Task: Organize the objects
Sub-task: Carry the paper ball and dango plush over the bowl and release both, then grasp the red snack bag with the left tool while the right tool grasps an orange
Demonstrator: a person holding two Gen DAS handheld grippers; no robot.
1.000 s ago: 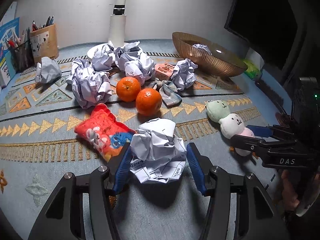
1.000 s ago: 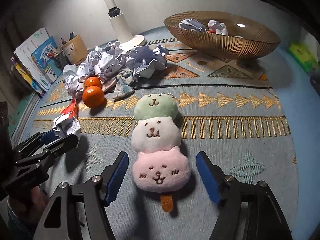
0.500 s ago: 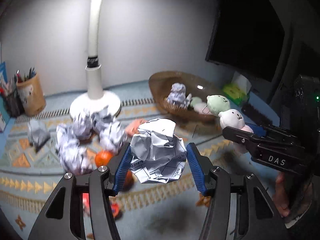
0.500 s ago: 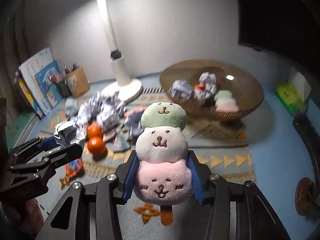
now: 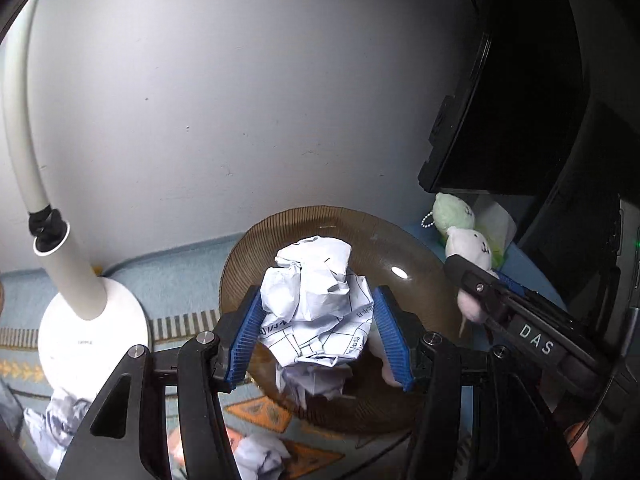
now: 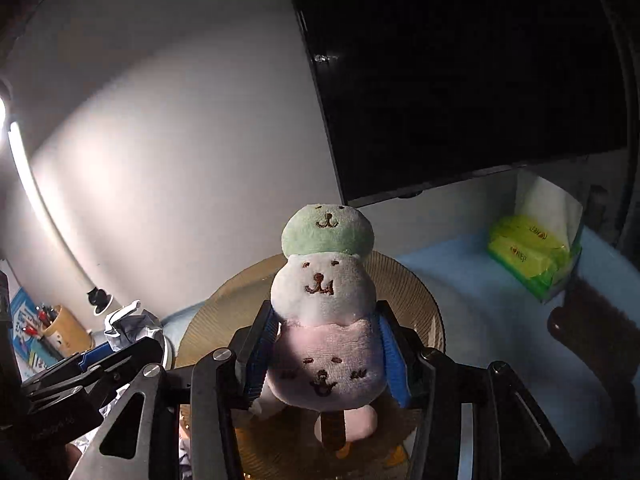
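My left gripper (image 5: pixel 318 336) is shut on a crumpled white paper ball (image 5: pixel 316 300) and holds it above the brown ribbed bowl (image 5: pixel 248 256). Another paper ball (image 5: pixel 312 388) lies in the bowl below. My right gripper (image 6: pixel 326 354) is shut on a plush toy (image 6: pixel 326 292) of three stacked faces, green, white and pink, held upright over the same bowl (image 6: pixel 404 280). The right gripper with the plush (image 5: pixel 468 240) shows at the right of the left wrist view. The left gripper with its paper ball (image 6: pixel 132 324) shows at the left of the right wrist view.
A white desk lamp (image 5: pixel 80 320) stands left of the bowl. Crumpled paper balls (image 5: pixel 260 456) lie on the patterned mat in front. A green tissue pack (image 6: pixel 532 256) sits at the right under a dark monitor (image 6: pixel 460 80). A pen cup (image 6: pixel 64 328) stands far left.
Both grippers have lifted their loads off the mat and carried them forward to above the bowl. The right gripper closed on the plush a second ago.
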